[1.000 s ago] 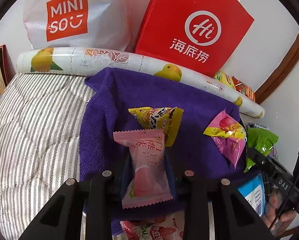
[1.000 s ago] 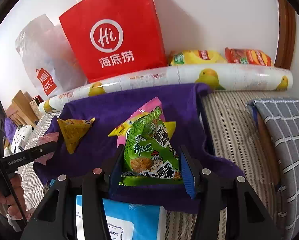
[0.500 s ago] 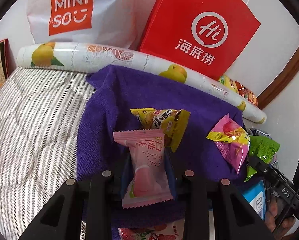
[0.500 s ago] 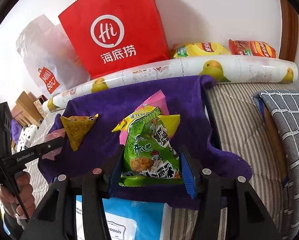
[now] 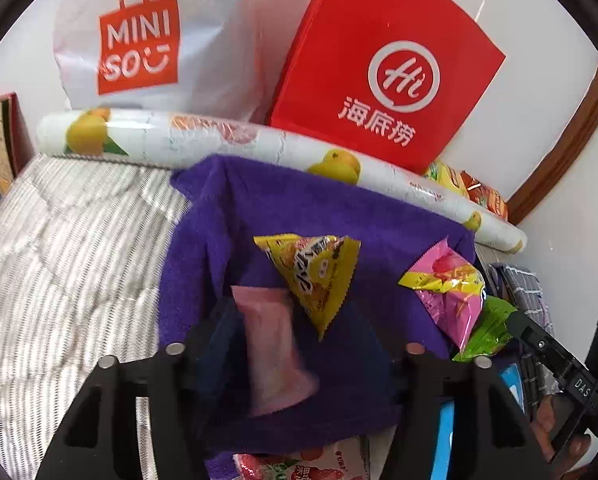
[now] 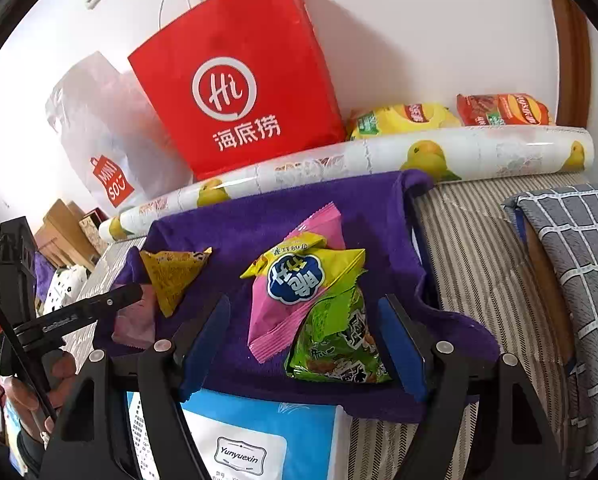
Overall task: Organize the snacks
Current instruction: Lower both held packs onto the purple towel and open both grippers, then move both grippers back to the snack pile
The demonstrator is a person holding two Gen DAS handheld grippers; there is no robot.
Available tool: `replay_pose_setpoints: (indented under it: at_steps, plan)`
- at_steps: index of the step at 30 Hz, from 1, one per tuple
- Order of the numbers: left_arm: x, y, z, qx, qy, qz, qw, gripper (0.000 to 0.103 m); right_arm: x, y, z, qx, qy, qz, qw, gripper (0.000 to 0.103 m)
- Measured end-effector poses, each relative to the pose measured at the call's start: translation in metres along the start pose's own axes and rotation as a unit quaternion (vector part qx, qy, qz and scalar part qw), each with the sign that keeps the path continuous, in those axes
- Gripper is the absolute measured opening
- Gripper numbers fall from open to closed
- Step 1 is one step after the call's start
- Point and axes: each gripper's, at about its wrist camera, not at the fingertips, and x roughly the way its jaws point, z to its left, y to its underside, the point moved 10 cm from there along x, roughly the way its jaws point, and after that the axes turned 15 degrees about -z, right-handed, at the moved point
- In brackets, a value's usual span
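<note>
Both hand-held grippers are opening over the purple towel on the bed: the left hand-held gripper is releasing the pink snack packet, the right hand-held gripper is releasing the green snack packet beside a pink-and-yellow packet.

both wrist views look down close, sharing the purple towel.
</note>
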Motion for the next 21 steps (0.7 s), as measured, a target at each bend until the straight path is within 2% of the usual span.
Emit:
replay_pose_setpoints:
  at_steps: [3, 7, 10, 14, 17, 21]
  plan:
    - [-0.008, -0.008, -0.004, 0.017, -0.004, -0.019, 0.9997, 0.067, -0.004, -0.004, 0.000, -0.003, 0.012, -0.013, 1.000, 0.076]
    - [-0.013, -0.014, -0.005, 0.022, -0.008, -0.033, 0.9992, 0.067, -0.011, -0.012, 0.007, -0.016, 0.015, -0.027, 0.999, 0.077]
    - [-0.013, -0.014, -0.002, 0.008, -0.008, -0.031, 0.9994, 0.067, -0.016, -0.014, 0.008, -0.019, 0.041, -0.020, 0.999, 0.084]
    - [-0.023, -0.021, -0.002, 0.000, 0.000, -0.053, 0.9986, 0.067, -0.035, -0.016, 0.013, -0.030, 0.058, -0.025, 0.998, 0.086]
    - [-0.042, -0.032, -0.008, 0.015, 0.011, -0.085, 0.9962, 0.067, -0.056, -0.018, 0.017, -0.046, 0.087, -0.038, 0.994, 0.093]
    - [-0.069, -0.038, -0.014, 0.036, 0.014, -0.104, 0.9938, 0.067, -0.082, -0.019, 0.019, -0.055, 0.134, -0.049, 0.988, 0.094]
